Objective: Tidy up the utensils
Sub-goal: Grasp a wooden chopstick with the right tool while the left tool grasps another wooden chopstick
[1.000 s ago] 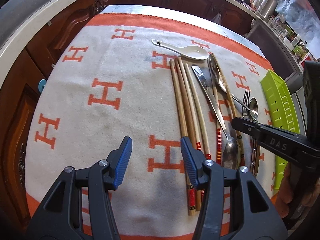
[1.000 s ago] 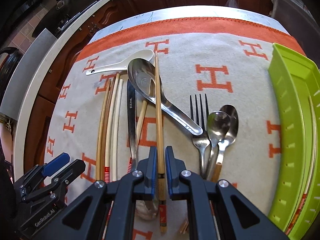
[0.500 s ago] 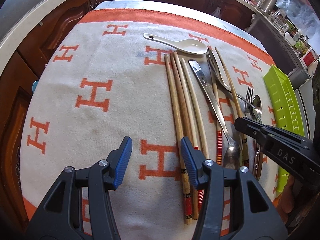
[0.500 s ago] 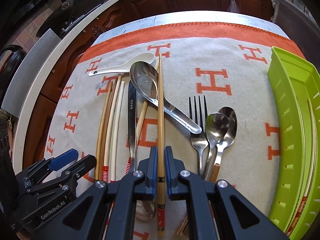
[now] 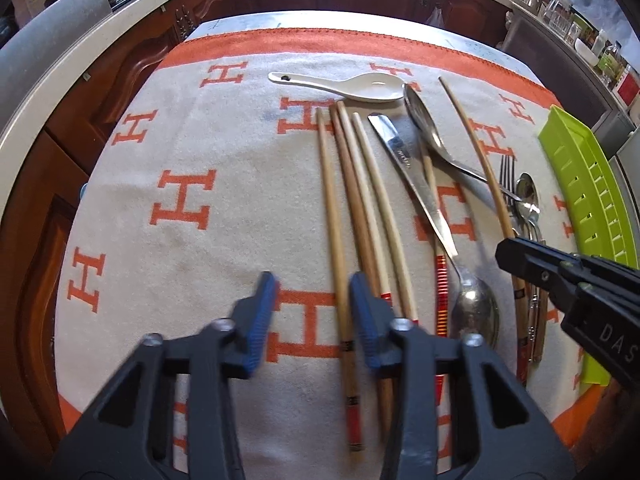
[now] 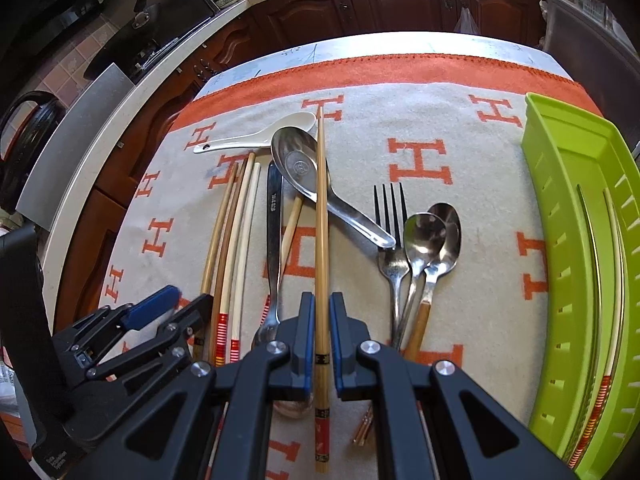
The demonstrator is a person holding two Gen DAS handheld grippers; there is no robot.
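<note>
Above the blanket [image 6: 460,120], right gripper [image 6: 321,312] fingers [image 6: 305,320] clamp a chopstick [image 6: 321,216].

Cream cloth [image 5: 240,240], orange H pattern; lime-green tray [image 6: 580,280].

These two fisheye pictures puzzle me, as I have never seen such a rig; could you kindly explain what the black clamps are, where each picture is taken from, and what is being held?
There is no robot arm here. A person holds a clamp-like two-finger gripper in each hand, and a camera on each looks forward along its fingers.

The left wrist view shows the left gripper, open, low over a loose chopstick. The right gripper shows at the right edge of that view.

The right wrist view shows the right gripper shut on one chopstick, which lies across a large metal spoon.

All of it sits on a cream blanket with orange H letters. On it lie a white ceramic spoon, more chopsticks, a fork and two small spoons. On the right stands a green tray, with what look like chopsticks already inside.
</note>
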